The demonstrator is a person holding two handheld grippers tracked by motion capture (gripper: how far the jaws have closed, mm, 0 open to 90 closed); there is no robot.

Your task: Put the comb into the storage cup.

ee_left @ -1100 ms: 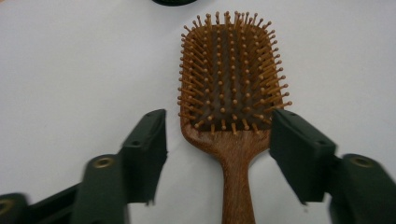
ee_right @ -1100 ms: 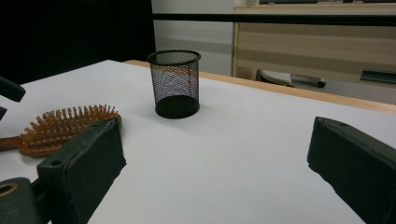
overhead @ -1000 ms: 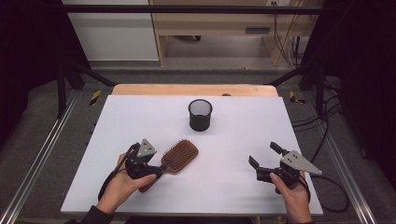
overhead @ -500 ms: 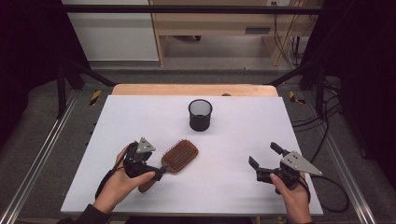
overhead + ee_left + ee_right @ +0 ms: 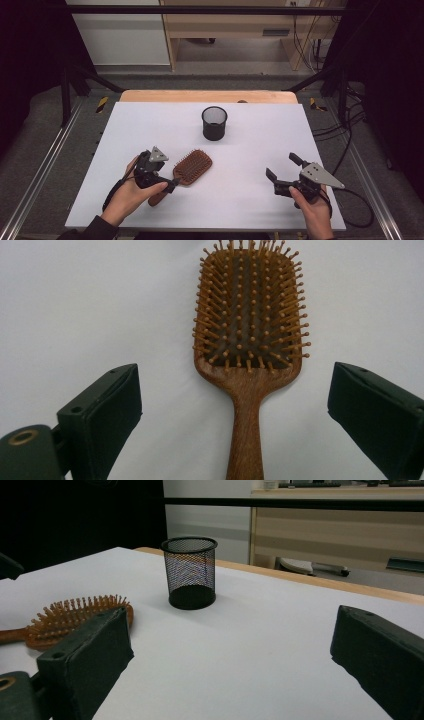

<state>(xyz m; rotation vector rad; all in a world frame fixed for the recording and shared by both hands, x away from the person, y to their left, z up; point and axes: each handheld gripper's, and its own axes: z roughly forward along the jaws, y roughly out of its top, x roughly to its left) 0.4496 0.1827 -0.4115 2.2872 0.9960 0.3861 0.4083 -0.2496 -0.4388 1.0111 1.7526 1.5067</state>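
we see the wooden paddle hairbrush (image 5: 248, 340) handle running lengthwise between the left gripper (image 5: 235, 405) jaws, which have just been opening and stand wide, gripping nothing.

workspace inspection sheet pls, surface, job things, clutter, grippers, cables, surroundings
surface: white table top, flat and dry, with a wooden strip along its far edge.
job's things: wooden paddle hairbrush lies bristles up, its handle pointing toward the person; black mesh cup stands upright farther back, apart from it.
clutter: nothing seen.
grippers: left gripper has just been opening; its jaws stand wide either side of the brush handle, pads off it. right gripper open, nothing between its jaws, off to the right.
cables: one trails from the right gripper over the table's right edge; more hang by the rack at far right.
surroundings: grey floor, wooden furniture behind, black frame bars.
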